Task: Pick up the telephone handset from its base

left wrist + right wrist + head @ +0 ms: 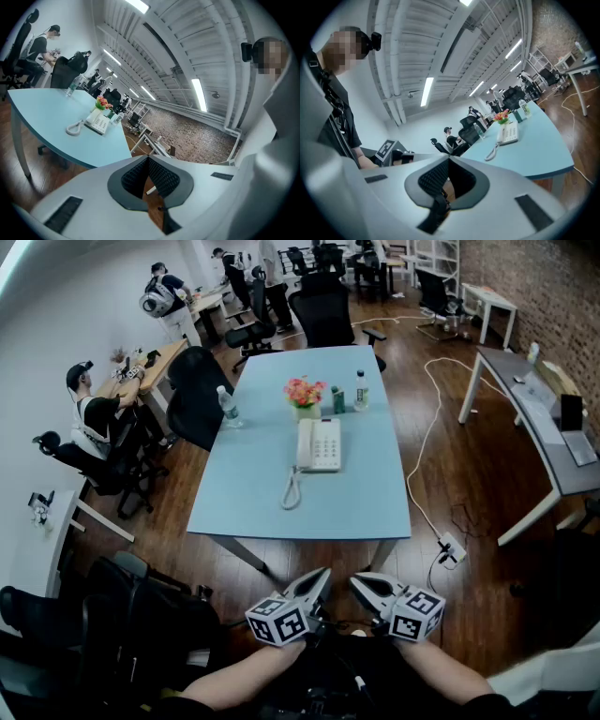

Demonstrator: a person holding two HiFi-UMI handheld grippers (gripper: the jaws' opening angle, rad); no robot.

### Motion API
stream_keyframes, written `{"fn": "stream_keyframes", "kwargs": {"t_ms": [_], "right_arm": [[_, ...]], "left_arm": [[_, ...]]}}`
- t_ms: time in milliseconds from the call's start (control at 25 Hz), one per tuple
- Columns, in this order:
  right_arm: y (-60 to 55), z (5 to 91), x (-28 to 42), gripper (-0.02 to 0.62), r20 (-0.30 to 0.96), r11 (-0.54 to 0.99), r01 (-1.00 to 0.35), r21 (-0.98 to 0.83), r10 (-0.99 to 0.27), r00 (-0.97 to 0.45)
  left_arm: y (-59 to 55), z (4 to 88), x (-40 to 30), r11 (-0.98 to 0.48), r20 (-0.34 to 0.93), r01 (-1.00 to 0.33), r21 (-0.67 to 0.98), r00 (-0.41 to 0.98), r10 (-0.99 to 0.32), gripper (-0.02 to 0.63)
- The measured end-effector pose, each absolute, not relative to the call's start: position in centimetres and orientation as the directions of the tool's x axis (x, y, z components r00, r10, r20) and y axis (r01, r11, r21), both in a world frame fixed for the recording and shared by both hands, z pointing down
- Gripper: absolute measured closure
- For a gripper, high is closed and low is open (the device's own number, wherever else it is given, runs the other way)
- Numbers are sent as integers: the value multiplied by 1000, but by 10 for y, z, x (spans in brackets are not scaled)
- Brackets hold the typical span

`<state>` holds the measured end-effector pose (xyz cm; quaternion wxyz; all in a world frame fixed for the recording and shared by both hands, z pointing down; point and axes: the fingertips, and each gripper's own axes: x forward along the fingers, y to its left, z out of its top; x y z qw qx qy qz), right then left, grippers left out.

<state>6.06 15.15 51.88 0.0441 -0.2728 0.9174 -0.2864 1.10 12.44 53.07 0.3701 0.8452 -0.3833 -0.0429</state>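
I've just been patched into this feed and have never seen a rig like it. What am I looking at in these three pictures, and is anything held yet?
There is no robot arm here: a person holds a pair of tongs in each hand. The head view comes from a camera on the person's head, looking steeply down. The left tongs and right tongs show at its bottom edge. The other two pictures come from cameras riding on each pair of tongs, looking along the jaws. Both pairs are shut with nothing between them, and they are well short of the light-blue table. On the table sit a white telephone with its handset on the base, a coiled cord, flowers and bottles. Nothing is held.
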Motion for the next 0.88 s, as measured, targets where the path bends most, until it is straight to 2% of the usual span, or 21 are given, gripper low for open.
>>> {"fn": "stream_keyframes", "kwargs": {"t_ms": [360,880], "right_arm": [[108,521,57,578,72,667,-494,-558,-554,-829],[-24,513,33,578,112,593,-586,-552,-644,-757]], "left_arm": [[73,534,-7,-418,209,-630,655,682,-700,606],[-78,533,-52,-417,243,-656,630,676,-696,606]]}}
